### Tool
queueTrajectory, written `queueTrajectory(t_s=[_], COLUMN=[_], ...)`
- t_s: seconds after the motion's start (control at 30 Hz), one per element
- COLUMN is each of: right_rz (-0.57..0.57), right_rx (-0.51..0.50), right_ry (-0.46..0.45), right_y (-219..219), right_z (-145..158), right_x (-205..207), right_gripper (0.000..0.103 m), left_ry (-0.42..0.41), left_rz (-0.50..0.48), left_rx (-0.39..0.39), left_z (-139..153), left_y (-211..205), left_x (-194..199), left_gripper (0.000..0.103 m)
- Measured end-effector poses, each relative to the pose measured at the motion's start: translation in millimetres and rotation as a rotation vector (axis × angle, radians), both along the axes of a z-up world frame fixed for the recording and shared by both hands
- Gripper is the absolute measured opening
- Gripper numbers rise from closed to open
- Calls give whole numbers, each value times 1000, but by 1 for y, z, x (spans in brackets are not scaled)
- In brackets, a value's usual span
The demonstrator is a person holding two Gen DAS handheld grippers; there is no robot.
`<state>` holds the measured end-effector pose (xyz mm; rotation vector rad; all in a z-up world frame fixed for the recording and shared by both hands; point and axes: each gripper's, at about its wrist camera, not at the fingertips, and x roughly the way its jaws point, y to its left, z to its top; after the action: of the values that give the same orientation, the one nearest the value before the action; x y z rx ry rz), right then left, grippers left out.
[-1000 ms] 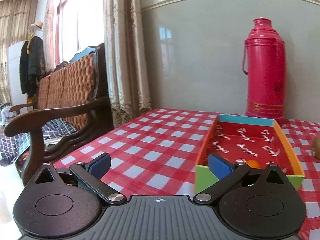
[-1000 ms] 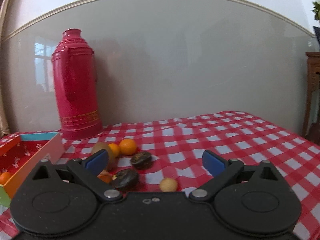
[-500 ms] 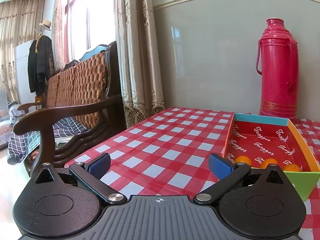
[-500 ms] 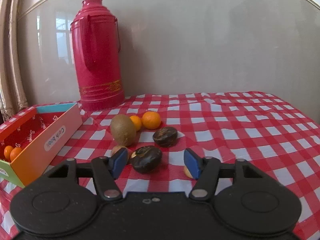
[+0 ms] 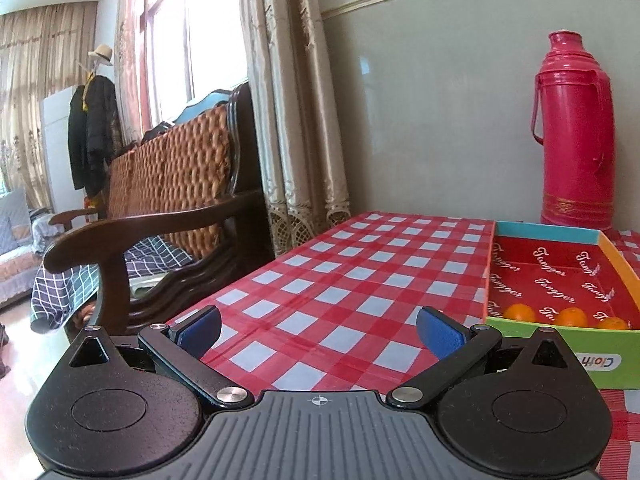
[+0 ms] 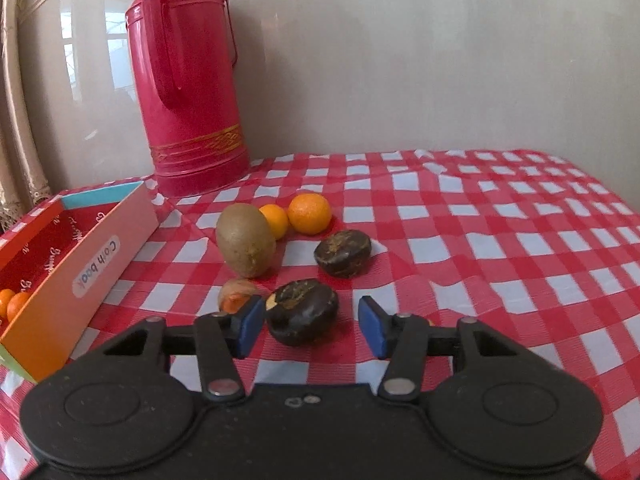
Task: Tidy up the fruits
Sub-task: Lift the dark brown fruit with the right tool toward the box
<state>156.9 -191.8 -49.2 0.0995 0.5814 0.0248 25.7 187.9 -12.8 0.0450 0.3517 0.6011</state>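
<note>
Right gripper: jaws closing, narrowed around the nearer dark fruit. The left pad looks at or almost on its skin; a gap is still seen at the right pad, so no grip is judged yet.

Landmark is the box. The dark fruit lies on the checked cloth to the right of the box, well apart from it. A second dark fruit sits just behind it, a kiwi between it and the box, two oranges further back near the red flask. A small brownish fruit lies just beside the left pad.

Risks:
- Off-centre closure: the fruit sits nearer the left pad, so it is likely pushed sideways and rolled out before the right pad lands.
- The small brownish fruit may be caught or knocked by the left finger.
- Rounded, hard-looking skin: slip is likely if only the near edge is pinched.
- Kiwi may be clipped on the way to the box.

Left gripper: jaws wide, nothing held, over cloth left of the box. Oranges already lie in the box's near end, so a drop there could bounce off them.
</note>
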Motion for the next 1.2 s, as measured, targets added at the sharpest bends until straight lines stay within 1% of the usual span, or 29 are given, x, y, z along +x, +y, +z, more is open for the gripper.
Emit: queueTrajectory(t_s=[0.1, 0.17, 0.33, 0.57, 1.03, 1.2], right_rz=[12, 14, 15, 25, 41, 39], right_rx=[-31, -33, -25, -40, -45, -46], right_ry=[10, 18, 31, 25, 22, 28], right_y=[4, 5, 6, 11, 12, 12], right_z=[-1, -2, -6, -6, -5, -5], right_x=[8, 11, 13, 13, 10, 11], right_gripper=[44, 43, 41, 36, 36, 39], left_ry=[-3, -4, 2, 8, 7, 9], left_rz=[3, 1, -9, -14, -27, -28], left_rx=[-13, -16, 3, 19, 25, 27], left_z=[0, -1, -2, -2, -1, -1], left_y=[3, 3, -1, -4, -8, -8], left_x=[-1, -1, 0, 0, 1, 2], left_gripper=[103, 103, 103, 103, 103, 103])
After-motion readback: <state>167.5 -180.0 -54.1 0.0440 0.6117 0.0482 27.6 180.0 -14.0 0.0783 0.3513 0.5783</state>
